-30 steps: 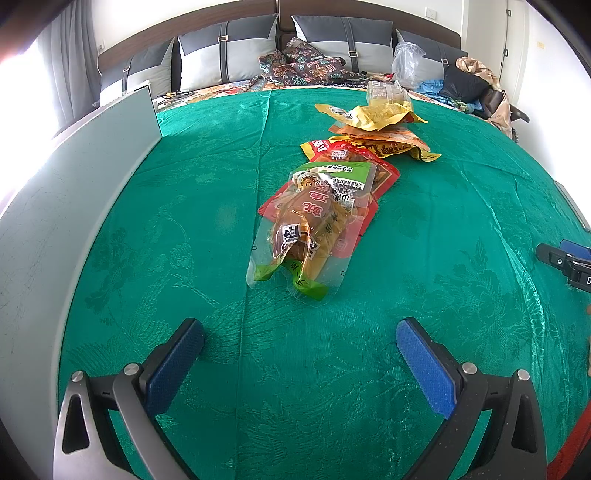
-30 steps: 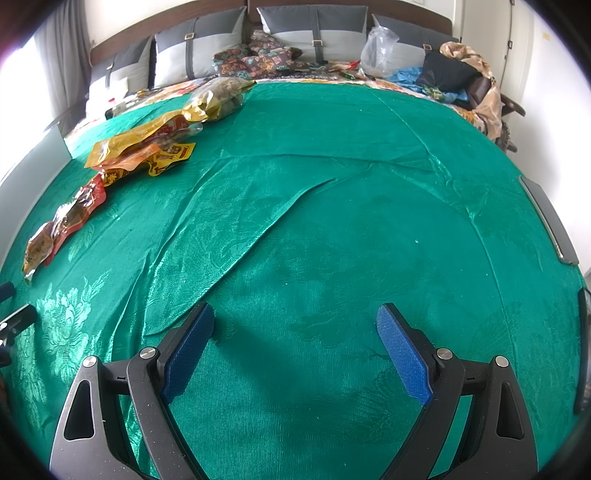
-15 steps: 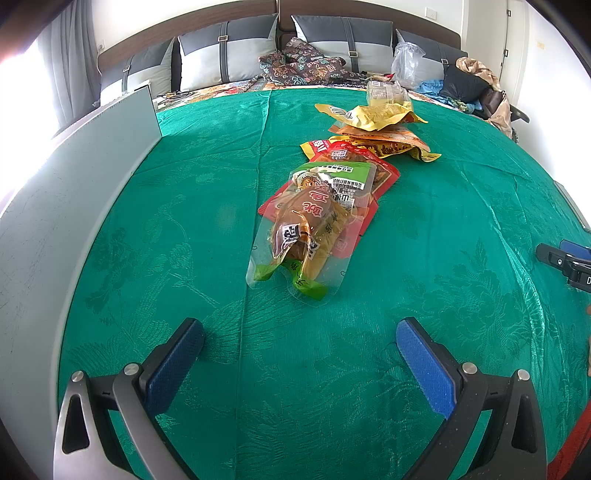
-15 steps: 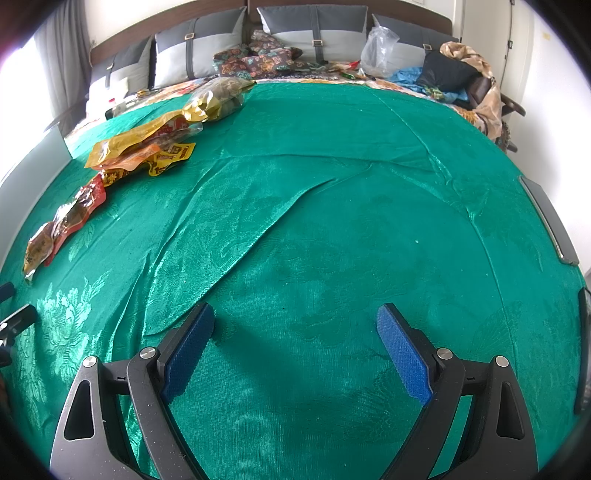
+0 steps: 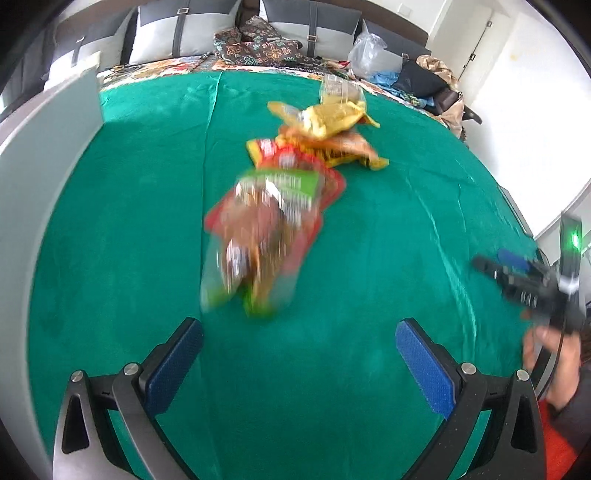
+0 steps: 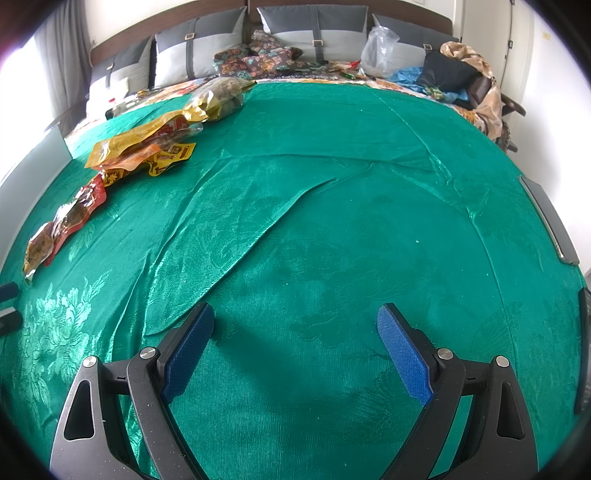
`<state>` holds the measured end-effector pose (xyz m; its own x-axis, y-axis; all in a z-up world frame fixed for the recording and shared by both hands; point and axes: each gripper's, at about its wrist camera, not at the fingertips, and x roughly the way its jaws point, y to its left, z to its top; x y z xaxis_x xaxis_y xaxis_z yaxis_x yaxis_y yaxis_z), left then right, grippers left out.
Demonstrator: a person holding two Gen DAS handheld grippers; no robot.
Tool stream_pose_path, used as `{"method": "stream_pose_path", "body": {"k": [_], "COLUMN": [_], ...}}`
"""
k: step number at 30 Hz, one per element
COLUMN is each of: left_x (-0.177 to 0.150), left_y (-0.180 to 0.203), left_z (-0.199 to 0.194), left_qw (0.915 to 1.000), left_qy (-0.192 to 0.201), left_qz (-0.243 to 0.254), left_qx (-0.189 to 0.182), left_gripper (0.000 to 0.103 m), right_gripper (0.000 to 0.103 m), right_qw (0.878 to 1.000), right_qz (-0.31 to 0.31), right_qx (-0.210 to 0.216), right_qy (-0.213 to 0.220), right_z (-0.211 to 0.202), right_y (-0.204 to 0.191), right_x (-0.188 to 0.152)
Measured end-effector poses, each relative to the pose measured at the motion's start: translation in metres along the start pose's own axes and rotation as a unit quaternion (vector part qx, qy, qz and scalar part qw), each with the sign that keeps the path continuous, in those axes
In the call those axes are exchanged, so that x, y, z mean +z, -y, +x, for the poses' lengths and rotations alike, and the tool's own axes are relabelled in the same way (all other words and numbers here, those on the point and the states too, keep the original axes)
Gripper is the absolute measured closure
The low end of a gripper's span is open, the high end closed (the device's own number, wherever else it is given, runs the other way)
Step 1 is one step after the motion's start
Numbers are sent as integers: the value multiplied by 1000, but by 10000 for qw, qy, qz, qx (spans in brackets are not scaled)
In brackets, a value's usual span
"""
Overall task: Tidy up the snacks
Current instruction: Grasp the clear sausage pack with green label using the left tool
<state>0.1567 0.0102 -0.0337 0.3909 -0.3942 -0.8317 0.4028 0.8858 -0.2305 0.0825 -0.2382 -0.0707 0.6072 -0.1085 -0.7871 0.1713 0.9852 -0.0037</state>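
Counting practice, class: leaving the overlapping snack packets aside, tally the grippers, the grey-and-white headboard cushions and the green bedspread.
Grippers: 2 (left gripper, right gripper)
Grey-and-white cushions: 4
Green bedspread: 1
Total: 7

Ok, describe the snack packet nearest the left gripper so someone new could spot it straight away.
On the green bedspread, a line of snack packets runs toward the pillows. The clear pouch lies at the end nearest the camera, overlapping a red packet. Unlike the yellow foil bags farther back, it is see-through, showing brown contents and a green bottom edge.
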Motion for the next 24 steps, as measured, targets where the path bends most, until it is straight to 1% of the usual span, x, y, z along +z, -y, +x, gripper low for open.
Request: {"method": "stream_pose_path", "body": {"k": [2, 4, 5, 6, 7, 8, 9, 11, 12, 14, 17, 19, 20, 21, 22, 23, 24], "left_x": [26, 45, 52, 58, 61, 62, 61, 51, 45, 27, -2, -16, -20, -23, -25, -28, -31], "left_y": [7, 11, 10, 7, 2, 0, -3, -5, -5, -4, -8, -14, -18, -21, -24, -26, -28], "left_z": [6, 17, 22, 26, 29, 32, 31, 25, 20, 8, -12, -20, -23, -22, -18, -14, -10], "left_qw": [9992, 9969, 9958, 9954, 9959, 9966, 9973, 9980, 9979, 9983, 9980, 9970, 9969, 9970, 9968, 9968, 9969], "left_qy": [-117, -270, -288, -300, -369, -455, -443, -372, -337, -287, -108, -1, 42, -15, -144, -205, -275], "left_qz": [341, 619, 701, 718, 654, 567, 494, 507, 533, 419, -11, -215, -265, -278, -294, -284, -232], "left_qx": [173, 407, 513, 557, 499, 380, 297, 107, 111, 276, 629, 739, 733, 722, 727, 720, 700], "left_gripper": [0, 1, 6, 12, 35, 53, 53, 54, 54, 54, 56, 54, 44, 35, 18, 16, 16], "right_gripper": [11, 11, 11, 11, 11, 11, 11, 11, 11, 10, 10, 10, 10, 10, 10, 10, 10], "right_qw": [10000, 10000, 10000, 10000, 10000, 10000, 10000, 10000, 10000, 10000, 10000, 10000, 10000, 10000, 10000, 10000, 10000], "right_qz": [0, -1, 0, 0, 0, 0, 0, 1, 1, 2, 0, -1, 0, 0, -1, -1, -1], "right_qx": [-1, 0, 1, 1, 1, 1, 1, 2, 3, 9, 5, 5, 6, 6, 4, 5, 4], "right_qy": [0, -1, -1, -1, -1, -1, -1, -1, -1, -4, -5, -5, -5, -5, -6, -5, -5], "right_z": [0, 0, 0, 0, 0, 0, 0, 0, 0, 0, 0, 0, 0, 0, 0, 0, 0], "right_y": [0, 0, 0, 0, 0, 0, 0, 0, 0, 0, 0, 0, 0, 0, 0, 0, 0], "right_x": [0, 0, 0, 0, 0, 0, 0, 0, 0, 0, 0, 0, 0, 0, 0, 0, 0]}}
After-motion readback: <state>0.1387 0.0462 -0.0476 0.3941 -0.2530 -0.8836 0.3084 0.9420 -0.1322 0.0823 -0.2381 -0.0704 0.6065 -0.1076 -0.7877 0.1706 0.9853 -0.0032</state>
